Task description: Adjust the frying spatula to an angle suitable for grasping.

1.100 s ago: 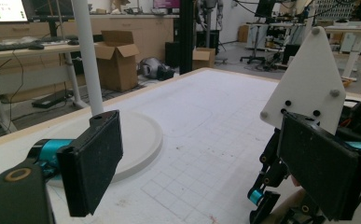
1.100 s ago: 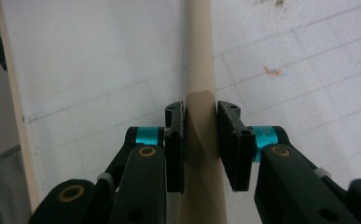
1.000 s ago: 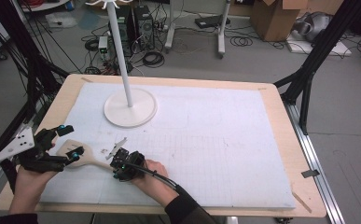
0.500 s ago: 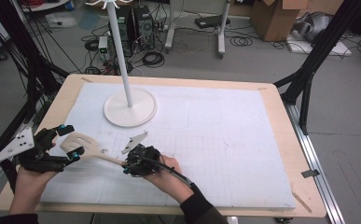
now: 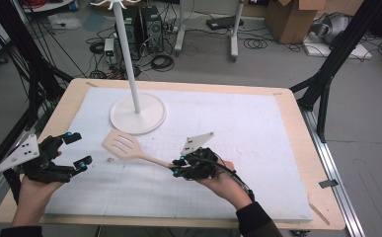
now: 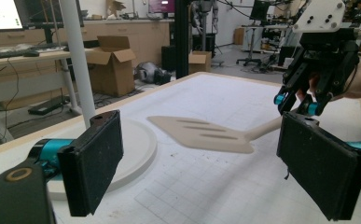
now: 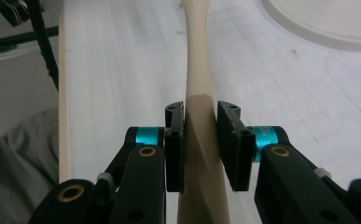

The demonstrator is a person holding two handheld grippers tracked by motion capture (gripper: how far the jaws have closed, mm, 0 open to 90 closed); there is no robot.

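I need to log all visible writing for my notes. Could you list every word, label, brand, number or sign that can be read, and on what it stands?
No text can be read.
Monitor: lines of writing, too small and blurred to read.
Wooden slotted spatula, white stand base, cardboard boxes: no writing seen.

— What is everything resting on?
— A wooden table (image 5: 297, 148) with a pale rim, covered almost edge to edge by a white gridded mat (image 5: 257, 143).
— And on the mat?
— The round white base (image 5: 151, 116) of a stand sits at the far left, its pole upright.
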